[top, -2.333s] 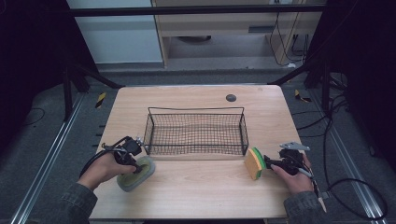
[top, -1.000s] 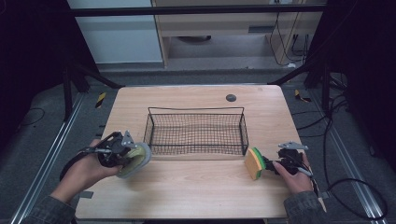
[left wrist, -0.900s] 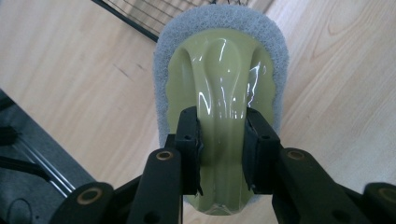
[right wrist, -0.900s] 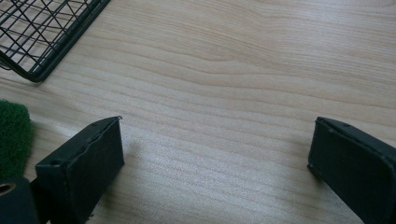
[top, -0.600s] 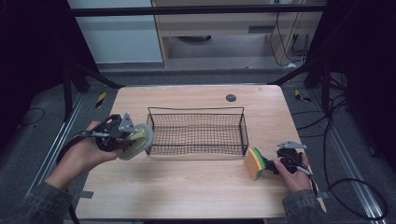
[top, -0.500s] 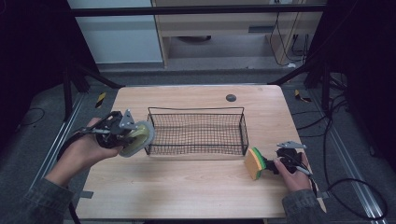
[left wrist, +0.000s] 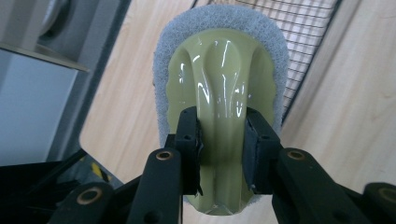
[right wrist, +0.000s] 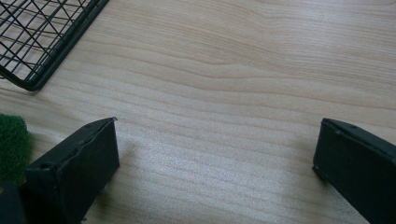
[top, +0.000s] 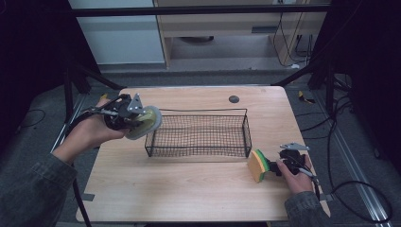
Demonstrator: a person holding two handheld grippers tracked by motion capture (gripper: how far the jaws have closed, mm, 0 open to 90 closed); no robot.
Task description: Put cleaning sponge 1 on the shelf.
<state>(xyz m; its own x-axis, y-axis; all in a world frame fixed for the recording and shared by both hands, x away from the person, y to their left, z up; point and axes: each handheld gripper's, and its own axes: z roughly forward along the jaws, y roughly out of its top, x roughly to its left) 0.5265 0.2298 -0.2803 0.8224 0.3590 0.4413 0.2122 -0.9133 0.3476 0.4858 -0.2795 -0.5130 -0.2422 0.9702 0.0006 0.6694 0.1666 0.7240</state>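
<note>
Scrubber (left wrist: 219, 88) with a pale green glossy handle and a grey scouring pad is clamped in the left gripper (left wrist: 220, 147). The two black pads press on the narrow raised ridge of the handle, one on each side, so the jaws are closed firmly on it. In the high view the left gripper (top: 124, 115) holds the scrubber (top: 144, 123) in the air above the left part of the wooden table (top: 189, 189), just beside the left end of the black wire basket (top: 198, 135). The scrubber is oval; its long axis runs along the gripper's line, away from the hand and toward the basket, and its grey pad side is turned down and toward the basket.

The right gripper (right wrist: 217, 154) has its jaws wide apart, with only bare table wood between them. In the high view the right gripper (top: 283, 163) rests low at the right front of the table, and a sponge (top: 258, 165) with yellow and green layers stands on its edge just beside it, near the right front corner of the basket. Whether the gripper touches the sponge I cannot tell.

I can read no writing or brand on any of these things.
</note>
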